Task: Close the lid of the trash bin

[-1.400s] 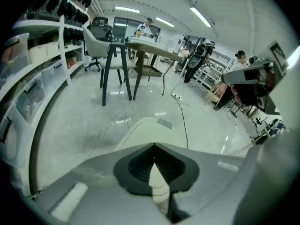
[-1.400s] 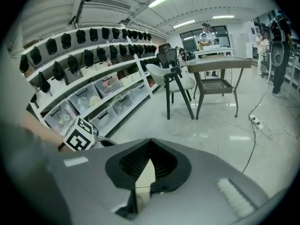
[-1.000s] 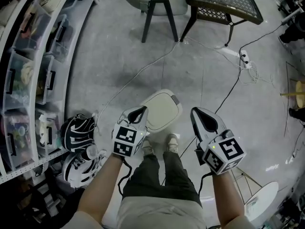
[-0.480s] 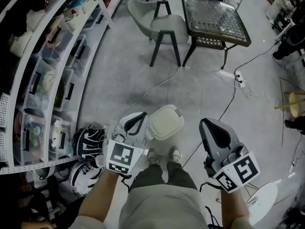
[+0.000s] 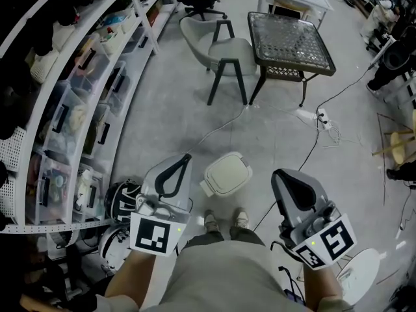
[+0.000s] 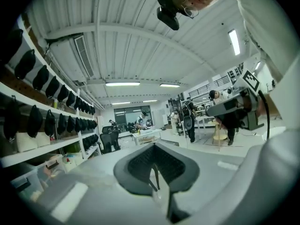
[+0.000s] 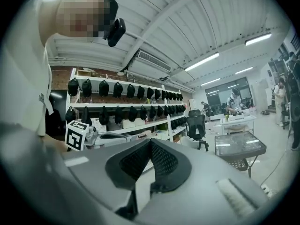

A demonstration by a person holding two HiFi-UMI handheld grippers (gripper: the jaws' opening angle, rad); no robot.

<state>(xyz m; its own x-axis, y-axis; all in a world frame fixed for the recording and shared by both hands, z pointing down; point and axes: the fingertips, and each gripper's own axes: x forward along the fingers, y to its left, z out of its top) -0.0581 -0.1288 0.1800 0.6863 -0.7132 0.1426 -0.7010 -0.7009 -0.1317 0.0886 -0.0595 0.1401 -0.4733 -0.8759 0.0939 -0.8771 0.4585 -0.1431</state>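
The small white trash bin [image 5: 225,172] stands on the grey floor just ahead of my shoes, its lid down flat. My left gripper [image 5: 175,168] is raised well above the floor, left of the bin, jaws shut with nothing between them. My right gripper [image 5: 294,184] is held up to the right of the bin, also shut and empty. Both gripper views point out level into the room, so the left gripper [image 6: 154,172] and right gripper [image 7: 150,153] show only their closed dark pads against shelves and ceiling; the bin is not in them.
White shelving [image 5: 78,90] with clear storage boxes curves along the left. Black-and-white helmets [image 5: 120,203] lie at its foot. A grey chair [image 5: 224,54] and a glass-topped table [image 5: 289,38] stand ahead. Cables and a power strip [image 5: 322,119] cross the floor. A round white stool [image 5: 361,272] is at lower right.
My head and both grippers have risen away from the floor, so the bin looks smaller and farther. The grippers moved apart from the bin's lid, which stays down.
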